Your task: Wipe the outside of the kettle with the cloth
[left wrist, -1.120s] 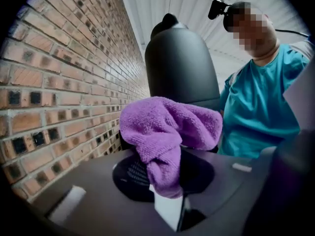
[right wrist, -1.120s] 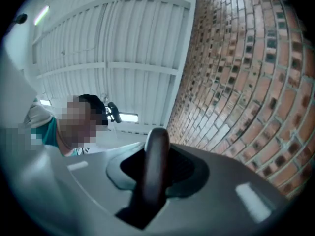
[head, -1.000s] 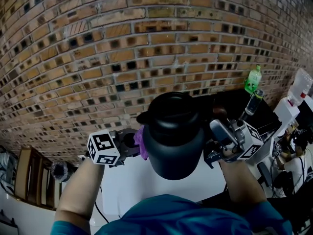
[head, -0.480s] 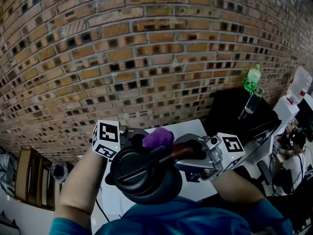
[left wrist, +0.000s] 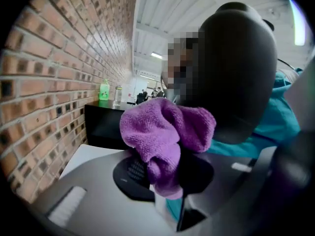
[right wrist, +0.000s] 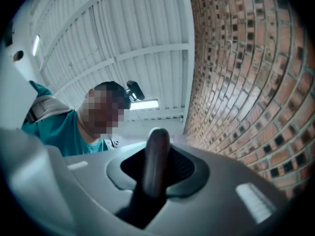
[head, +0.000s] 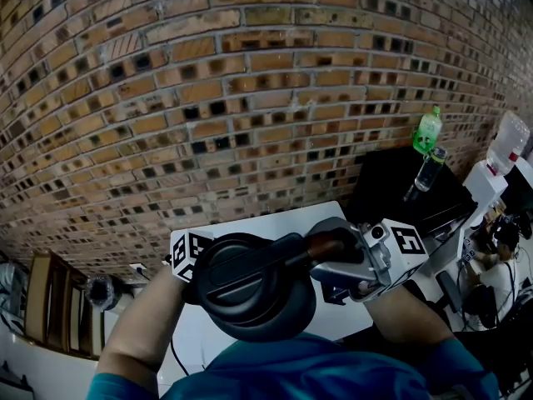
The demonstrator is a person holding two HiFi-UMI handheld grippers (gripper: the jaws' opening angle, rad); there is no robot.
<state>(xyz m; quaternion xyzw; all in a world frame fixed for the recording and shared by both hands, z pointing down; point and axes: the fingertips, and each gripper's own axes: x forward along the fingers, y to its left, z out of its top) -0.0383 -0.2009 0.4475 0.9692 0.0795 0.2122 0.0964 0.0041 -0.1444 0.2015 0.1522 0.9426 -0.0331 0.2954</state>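
The black kettle [head: 250, 294] is held off the table, tipped so its lid faces the head camera. My right gripper [head: 337, 257] is shut on the kettle's dark handle [right wrist: 155, 156], which runs up between its jaws. My left gripper [left wrist: 165, 173] is shut on a bunched purple cloth [left wrist: 165, 129]. The cloth sits against the kettle's rounded black side [left wrist: 236, 73]. In the head view only the left gripper's marker cube [head: 187, 252] shows at the kettle's left edge. The cloth is hidden behind the kettle there.
A white table [head: 275, 217] lies below the kettle, against a brick wall [head: 250, 98]. To the right a black cabinet [head: 391, 194] carries a green bottle [head: 429, 130] and a clear bottle [head: 429, 172]. A wooden frame [head: 50, 307] stands at lower left.
The kettle went from upright to tipped with its lid toward the head camera, and came lower. The left gripper sank with the cloth behind the kettle, out of the head view.
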